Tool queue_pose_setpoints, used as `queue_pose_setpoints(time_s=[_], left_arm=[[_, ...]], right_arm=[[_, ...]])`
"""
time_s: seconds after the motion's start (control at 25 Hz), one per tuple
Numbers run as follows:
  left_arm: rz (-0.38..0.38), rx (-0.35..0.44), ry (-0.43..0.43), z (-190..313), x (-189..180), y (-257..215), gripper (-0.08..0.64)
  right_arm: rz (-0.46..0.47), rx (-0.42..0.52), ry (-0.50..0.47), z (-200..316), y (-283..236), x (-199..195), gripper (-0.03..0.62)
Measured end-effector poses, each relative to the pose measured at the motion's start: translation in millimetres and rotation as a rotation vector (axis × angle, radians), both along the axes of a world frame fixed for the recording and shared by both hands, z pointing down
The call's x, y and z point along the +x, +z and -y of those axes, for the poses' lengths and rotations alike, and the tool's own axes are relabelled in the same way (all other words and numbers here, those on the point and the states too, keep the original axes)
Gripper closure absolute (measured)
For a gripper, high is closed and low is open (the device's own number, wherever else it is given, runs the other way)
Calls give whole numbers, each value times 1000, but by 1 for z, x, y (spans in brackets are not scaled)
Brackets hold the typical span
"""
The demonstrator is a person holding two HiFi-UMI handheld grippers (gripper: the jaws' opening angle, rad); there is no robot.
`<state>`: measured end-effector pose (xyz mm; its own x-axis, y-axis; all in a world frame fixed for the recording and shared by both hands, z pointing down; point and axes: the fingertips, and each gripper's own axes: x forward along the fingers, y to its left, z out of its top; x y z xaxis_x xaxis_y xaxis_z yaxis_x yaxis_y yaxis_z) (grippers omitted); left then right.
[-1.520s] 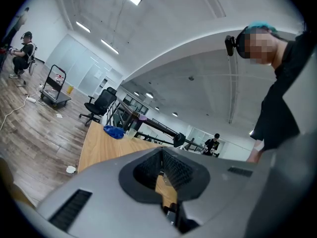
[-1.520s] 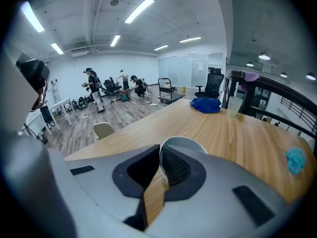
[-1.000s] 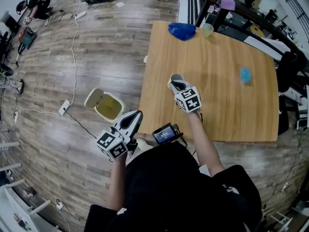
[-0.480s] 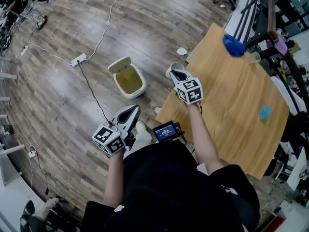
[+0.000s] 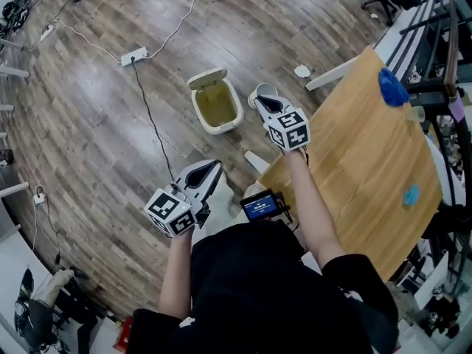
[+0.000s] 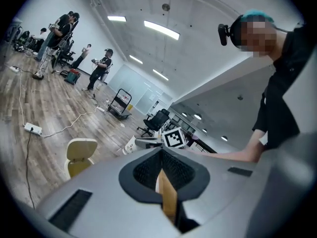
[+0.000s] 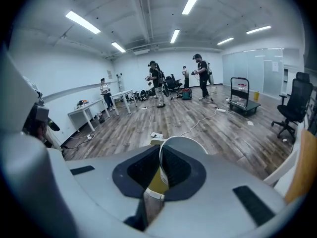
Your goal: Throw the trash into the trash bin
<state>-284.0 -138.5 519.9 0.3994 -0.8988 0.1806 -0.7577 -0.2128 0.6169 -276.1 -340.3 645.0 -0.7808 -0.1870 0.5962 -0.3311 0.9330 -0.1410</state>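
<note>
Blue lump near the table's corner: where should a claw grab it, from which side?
Likely across its narrower width, from above: the blue lump lies low on the table, a rounded oval mound with no handle or rim showing. Finer detail is too small to tell.

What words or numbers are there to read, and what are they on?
Nothing can be read.
Small screen: lit blue, writing too small to read.
Marker cubes on the left claw and right claw: black-and-white squares, no letters.
White cup in the right claw: no print showing.
</note>
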Motion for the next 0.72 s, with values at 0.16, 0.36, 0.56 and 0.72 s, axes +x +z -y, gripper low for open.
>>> queue_pose_setpoints(time_s=[0.16,0.36,0.56,0.72], left_arm=[[-42,-82,-27,1,-17,59,554],[-168,-186,-13,-2,-23,134,554],[-204,-163,-4,12,-20,202,554],[-254,-108,-50,12,-17,212,554]], right_arm=[[-23,-51,-66,-5,55,-46,580],[-86,-126,-117,-22,136,-87,580],[-99,-183,-144,-18,227,-128,580],[-97,-271,-151,-26,270,-138,580]])
